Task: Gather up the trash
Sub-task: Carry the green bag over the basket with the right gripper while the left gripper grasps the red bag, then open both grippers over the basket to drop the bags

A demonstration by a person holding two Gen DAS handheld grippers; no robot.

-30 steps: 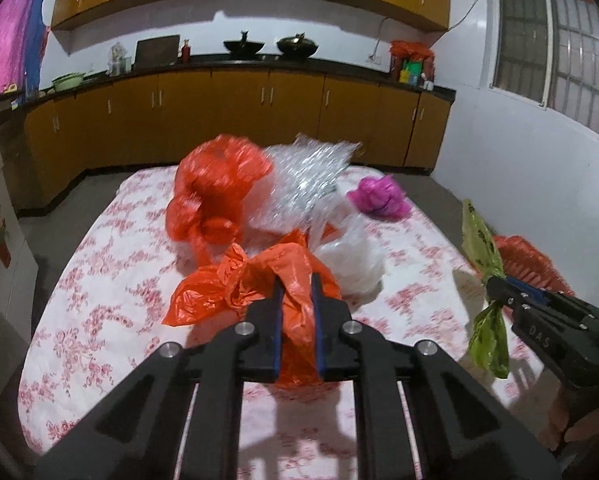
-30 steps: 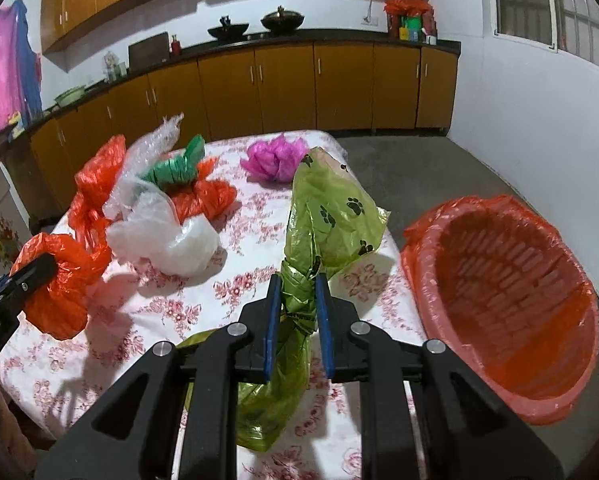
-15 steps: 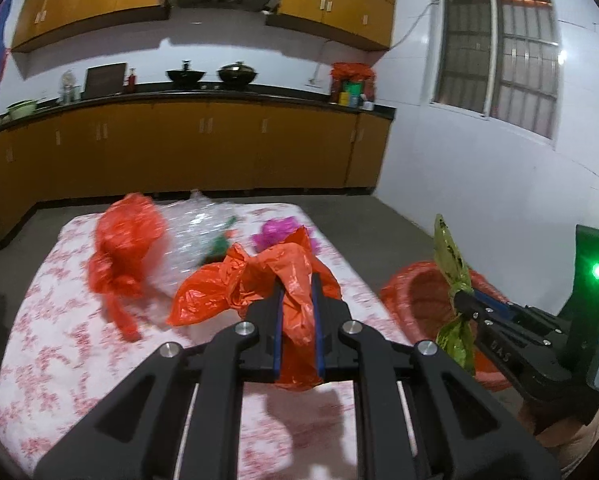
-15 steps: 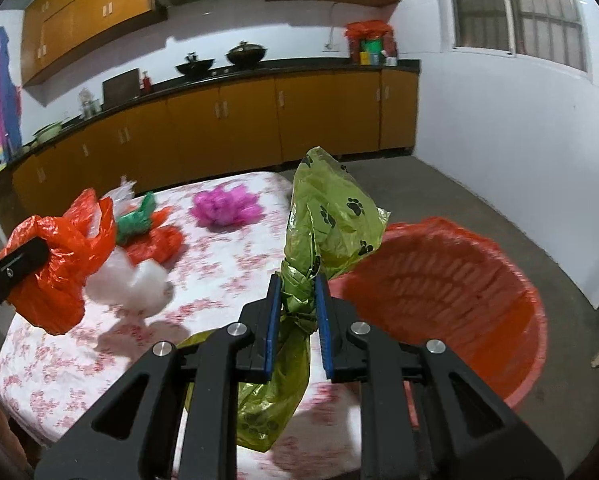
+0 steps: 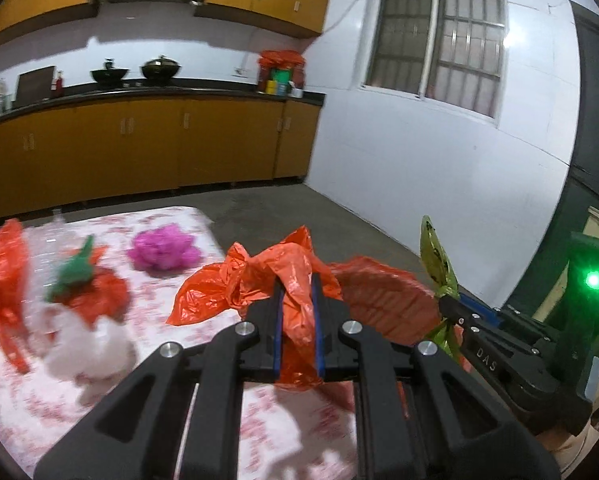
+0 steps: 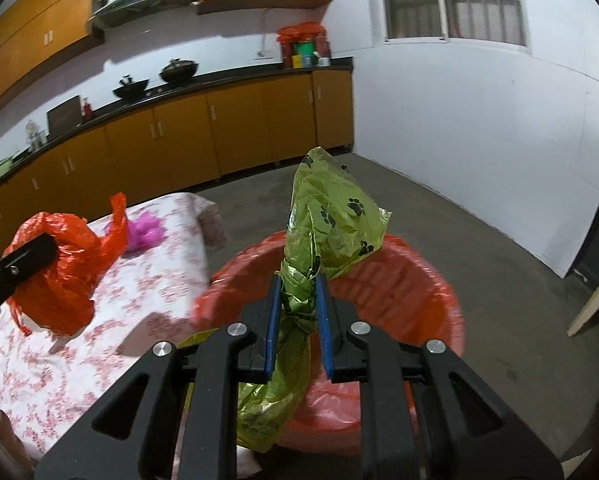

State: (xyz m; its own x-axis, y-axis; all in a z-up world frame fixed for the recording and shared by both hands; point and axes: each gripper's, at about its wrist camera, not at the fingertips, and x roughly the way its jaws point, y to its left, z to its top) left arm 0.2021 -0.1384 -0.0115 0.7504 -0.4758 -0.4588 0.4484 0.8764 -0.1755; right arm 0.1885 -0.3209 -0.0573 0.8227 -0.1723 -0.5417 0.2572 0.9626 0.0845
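Note:
My left gripper (image 5: 296,292) is shut on an orange plastic bag (image 5: 267,276) and holds it in the air over the table's right edge; the bag also shows in the right wrist view (image 6: 59,268). My right gripper (image 6: 297,296) is shut on a green paw-print bag (image 6: 331,212) and holds it above the red basket (image 6: 419,280). The basket lined with a red bag shows in the left wrist view (image 5: 379,296) just past the table. The right gripper (image 5: 449,306) with the green bag (image 5: 437,256) shows there too.
The table with a floral cloth (image 5: 39,392) holds a purple bag (image 5: 163,248), a green and orange bundle (image 5: 87,284), a white bag (image 5: 87,352) and a red bag (image 5: 3,272). Wooden cabinets (image 5: 139,148) line the far wall. Bare concrete floor (image 6: 519,280) lies to the right.
Both grippers have swung right with their bags, away from the table's middle. The green bag has gone from over the table to over the basket. Both stay shut.

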